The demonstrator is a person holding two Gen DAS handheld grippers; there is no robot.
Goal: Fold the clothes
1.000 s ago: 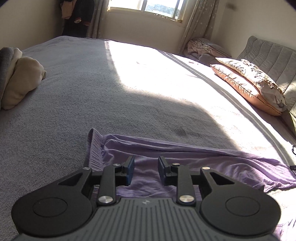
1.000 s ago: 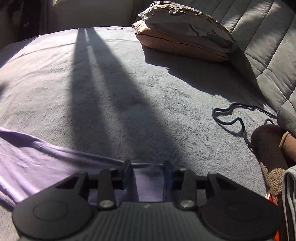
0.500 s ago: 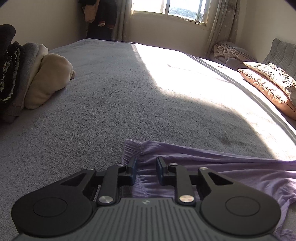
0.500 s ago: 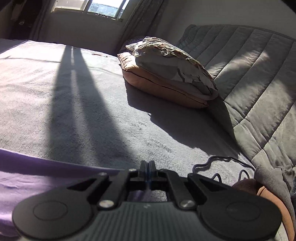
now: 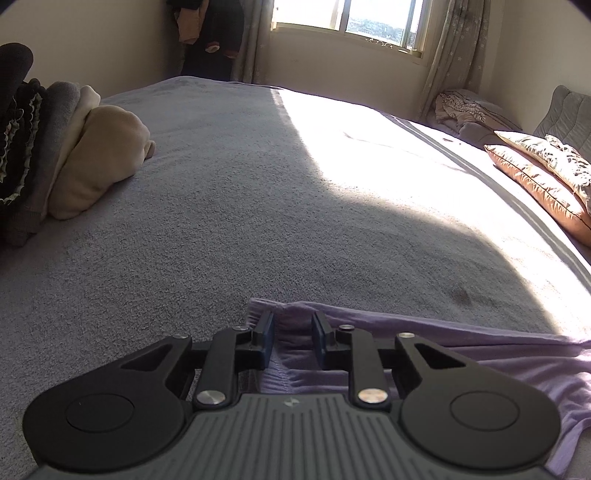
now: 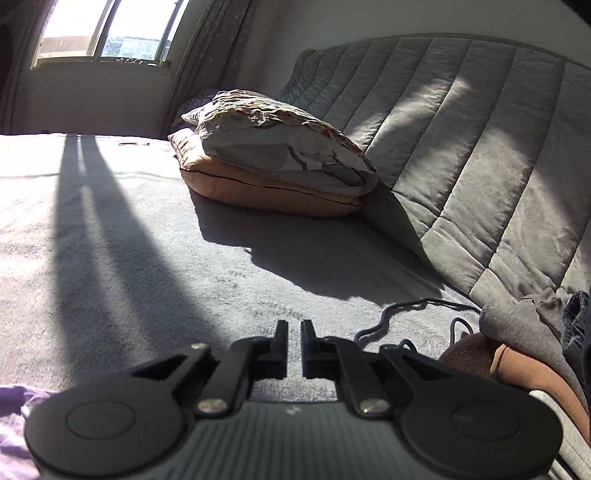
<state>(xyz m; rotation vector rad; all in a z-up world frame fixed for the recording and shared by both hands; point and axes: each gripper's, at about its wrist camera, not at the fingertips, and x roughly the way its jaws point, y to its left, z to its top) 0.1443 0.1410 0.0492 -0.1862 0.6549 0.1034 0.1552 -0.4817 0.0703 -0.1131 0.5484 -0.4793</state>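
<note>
the left gripper [image 5: 292,338] is held low over the ribbed corner of the purple garment [image 5: 461,354], its jaws set apart with a fold of that cloth seen between them; whether the pads press on it cannot be told, and nothing is lifted. the garment is spread flat on the grey bedspread [image 5: 240,229] and is cut off at the lower right edge. the right gripper [image 6: 294,345] is seen just parted after its jaws have been opening, with bare bedspread [image 6: 110,258] showing through the gap and nothing held; only a scrap of the purple garment [image 6: 14,424] is seen at the lower left. a dark cord [image 6: 402,314] is laid just beyond it, beside a brown and grey heap [image 6: 524,354] that is cut off. further off, 2 pillows [image 6: 273,162] are stacked against the quilted headboard [image 6: 480,147]. no container is seen; folded clothes [image 5: 66,158] are piled at the far left, partly out of frame. the window [image 5: 351,22] is washed out by glare.
</note>
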